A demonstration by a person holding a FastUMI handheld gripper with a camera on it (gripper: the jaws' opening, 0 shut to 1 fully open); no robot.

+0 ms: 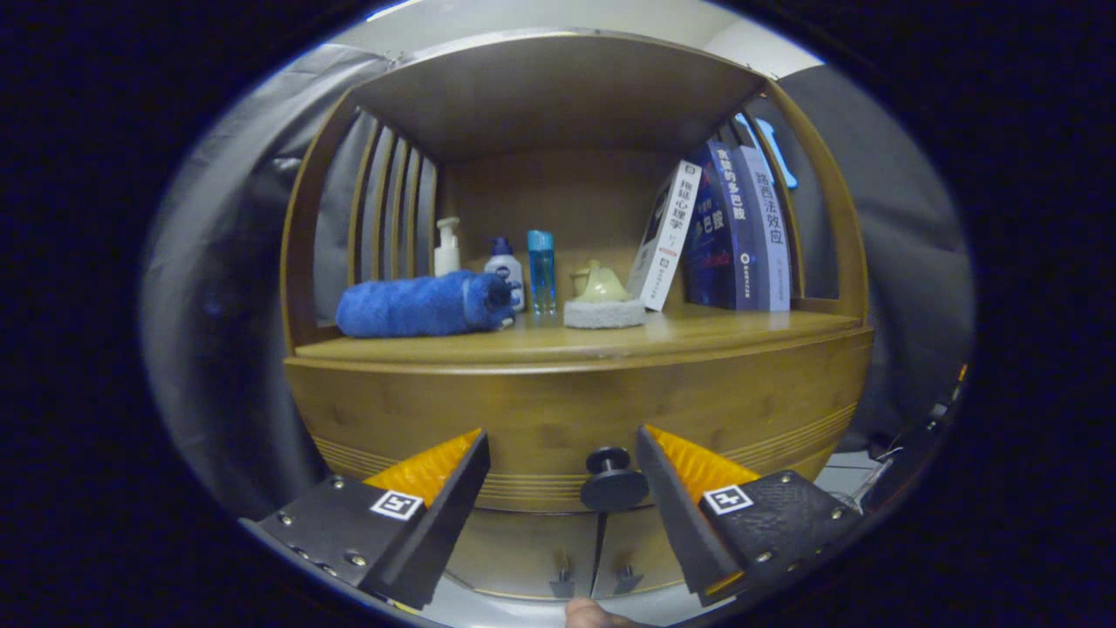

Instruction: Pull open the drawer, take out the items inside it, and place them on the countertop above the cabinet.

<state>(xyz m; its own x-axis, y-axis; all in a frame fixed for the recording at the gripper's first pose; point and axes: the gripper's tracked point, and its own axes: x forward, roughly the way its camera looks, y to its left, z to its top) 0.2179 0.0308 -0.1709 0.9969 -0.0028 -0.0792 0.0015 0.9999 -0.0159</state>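
Observation:
A wooden cabinet stands close in front of me, its drawer front point(558, 419) closed flush under the countertop point(697, 336). A round dark knob point(612, 481) sticks out of the drawer's lower middle. My gripper point(562, 475) is open, and the knob sits between the fingers, nearer the right one and not touched by either. What lies inside the drawer is hidden.
On the countertop lie a rolled blue towel point(418, 305), three small bottles point(506, 262), a pale green teapot on a grey pad point(604, 301) and leaning books point(724, 231). A shelf roof point(558, 96) covers them. Two small door handles point(593, 580) show below the drawer.

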